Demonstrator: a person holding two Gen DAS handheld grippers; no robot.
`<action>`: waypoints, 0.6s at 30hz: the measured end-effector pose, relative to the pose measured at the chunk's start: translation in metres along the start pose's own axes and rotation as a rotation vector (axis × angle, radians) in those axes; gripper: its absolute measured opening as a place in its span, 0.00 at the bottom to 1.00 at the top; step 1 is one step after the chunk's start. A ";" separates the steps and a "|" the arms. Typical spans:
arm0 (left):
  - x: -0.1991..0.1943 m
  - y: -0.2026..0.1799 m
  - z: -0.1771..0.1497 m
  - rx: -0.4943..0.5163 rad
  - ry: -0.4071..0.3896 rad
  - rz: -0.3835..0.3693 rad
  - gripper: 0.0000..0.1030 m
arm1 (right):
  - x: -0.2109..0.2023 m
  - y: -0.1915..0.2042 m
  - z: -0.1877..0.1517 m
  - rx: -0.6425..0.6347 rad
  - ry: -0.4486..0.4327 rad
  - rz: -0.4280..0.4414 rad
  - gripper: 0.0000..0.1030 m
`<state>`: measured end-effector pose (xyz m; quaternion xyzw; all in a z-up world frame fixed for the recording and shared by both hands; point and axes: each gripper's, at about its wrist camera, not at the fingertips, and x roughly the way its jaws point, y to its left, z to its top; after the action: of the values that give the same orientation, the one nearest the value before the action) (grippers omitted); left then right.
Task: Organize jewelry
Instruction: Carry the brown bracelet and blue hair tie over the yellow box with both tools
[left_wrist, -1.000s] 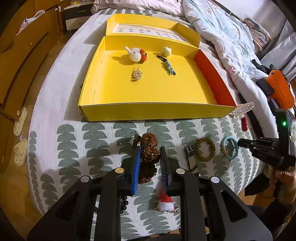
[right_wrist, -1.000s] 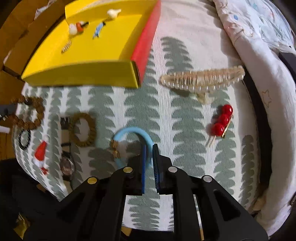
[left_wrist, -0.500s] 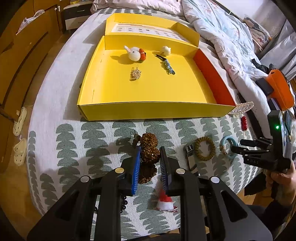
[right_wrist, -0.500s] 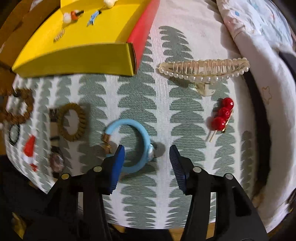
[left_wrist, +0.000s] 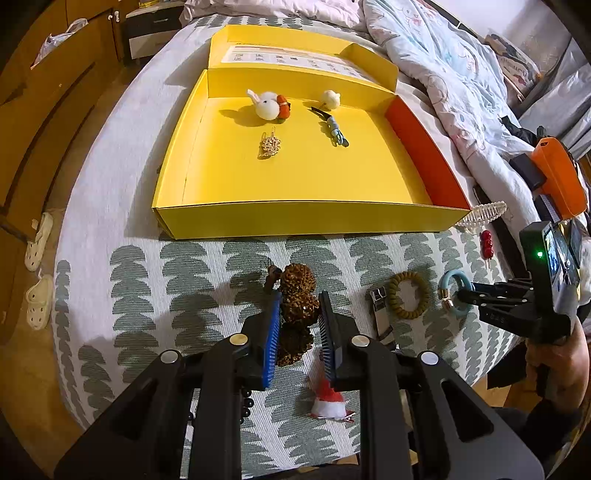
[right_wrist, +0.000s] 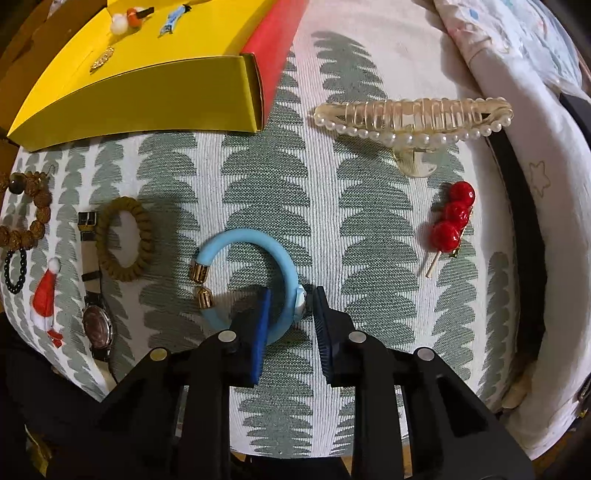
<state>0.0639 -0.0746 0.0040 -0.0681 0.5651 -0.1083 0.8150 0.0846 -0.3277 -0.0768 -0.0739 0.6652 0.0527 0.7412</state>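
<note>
Two grippers work over the bed (right_wrist: 369, 206) with its leaf-print cover. The left gripper (left_wrist: 297, 328), low in its frame, has its jaws squeezed on a brown knobbly bead bracelet (left_wrist: 297, 295). The right gripper (right_wrist: 290, 314) has just been closing its jaws around a sky-blue open bangle with gold ends (right_wrist: 255, 240) (one finger inside the ring, a small gap showing). A big yellow cardboard box (left_wrist: 295, 221) sits higher up.

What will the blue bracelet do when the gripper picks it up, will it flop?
Probably not. The blue bracelet keeps a neat open ring shape on the bedspread, so it looks stiff. Its smooth, rounded band might slip or swivel between the right gripper pads. It looks light.
</note>
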 end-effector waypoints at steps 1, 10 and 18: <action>0.000 0.001 0.000 0.003 0.000 0.000 0.20 | 0.000 0.000 -0.001 -0.002 -0.002 0.000 0.18; -0.004 -0.001 0.000 -0.005 -0.009 -0.013 0.20 | -0.019 0.001 0.001 0.012 -0.041 0.072 0.13; -0.020 -0.004 0.006 -0.010 -0.040 -0.048 0.20 | -0.073 -0.012 -0.005 0.034 -0.182 0.251 0.13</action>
<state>0.0625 -0.0731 0.0254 -0.0877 0.5473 -0.1238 0.8230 0.0744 -0.3392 -0.0044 0.0274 0.6001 0.1400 0.7871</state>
